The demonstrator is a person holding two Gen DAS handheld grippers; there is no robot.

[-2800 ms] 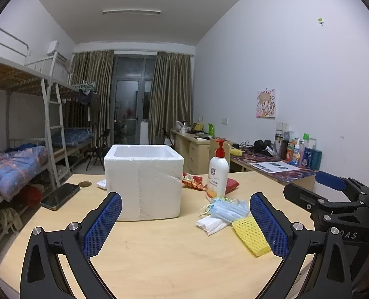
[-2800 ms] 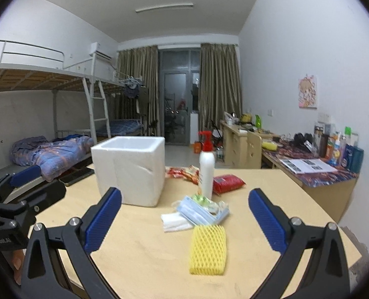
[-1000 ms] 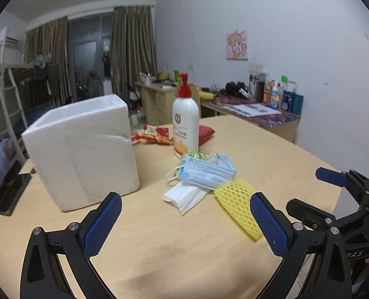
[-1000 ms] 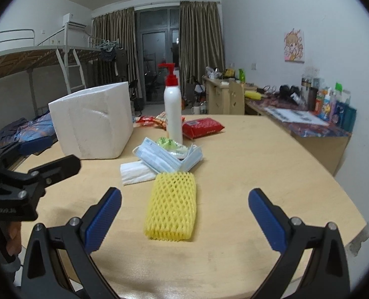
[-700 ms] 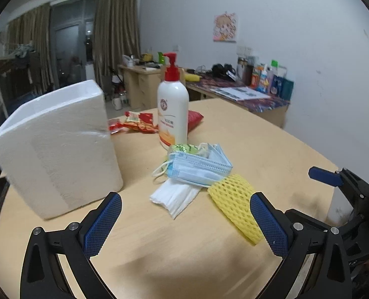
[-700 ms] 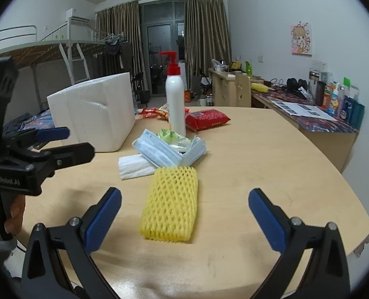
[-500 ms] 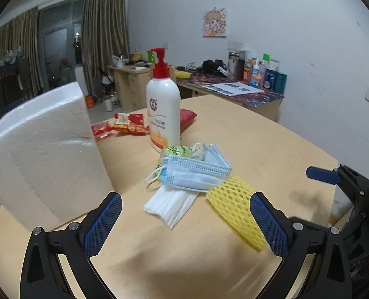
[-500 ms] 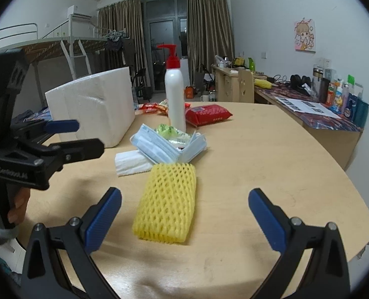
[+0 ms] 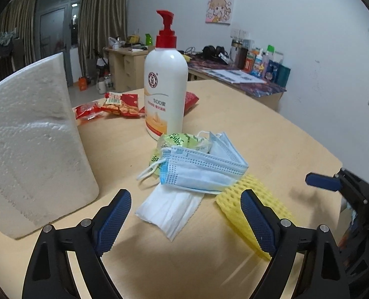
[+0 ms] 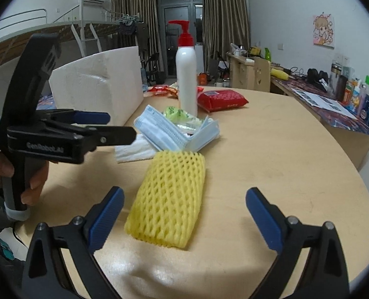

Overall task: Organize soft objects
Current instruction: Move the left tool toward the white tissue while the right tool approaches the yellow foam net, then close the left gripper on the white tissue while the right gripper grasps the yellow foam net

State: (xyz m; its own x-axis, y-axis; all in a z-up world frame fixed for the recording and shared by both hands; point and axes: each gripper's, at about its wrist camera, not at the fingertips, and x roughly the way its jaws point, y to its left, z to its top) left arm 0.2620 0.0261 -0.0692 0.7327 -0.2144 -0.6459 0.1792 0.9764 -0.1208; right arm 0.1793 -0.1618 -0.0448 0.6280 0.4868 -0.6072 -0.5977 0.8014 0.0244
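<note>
A pile of soft things lies mid-table: blue face masks (image 9: pixel 199 172) (image 10: pixel 169 129), a folded white tissue (image 9: pixel 169 209) (image 10: pixel 134 149), a green packet (image 9: pixel 177 140) (image 10: pixel 179 114) and a yellow foam net (image 10: pixel 169 199) (image 9: pixel 249 194). My left gripper (image 9: pixel 184 221) hovers low over the tissue, its jaws closing but still wide, nothing pressed between the pads. My right gripper (image 10: pixel 184 214) stands open over the near end of the foam net, not touching it. The left gripper's side (image 10: pixel 59 134) shows in the right wrist view, held by a hand (image 10: pixel 32 177).
A white foam box (image 9: pixel 32 149) (image 10: pixel 99 87) stands left of the pile. A white pump bottle (image 9: pixel 165 87) (image 10: pixel 186 79) stands just behind it, with red snack packets (image 9: pixel 109 106) (image 10: pixel 221 98). The round table's edge (image 10: pixel 358 174) curves at right; cluttered desks line the wall.
Both grippers have moved forward and down toward the pile, which looms larger. The left gripper's jaws have narrowed a little around the tissue. The right gripper's jaws keep the same width.
</note>
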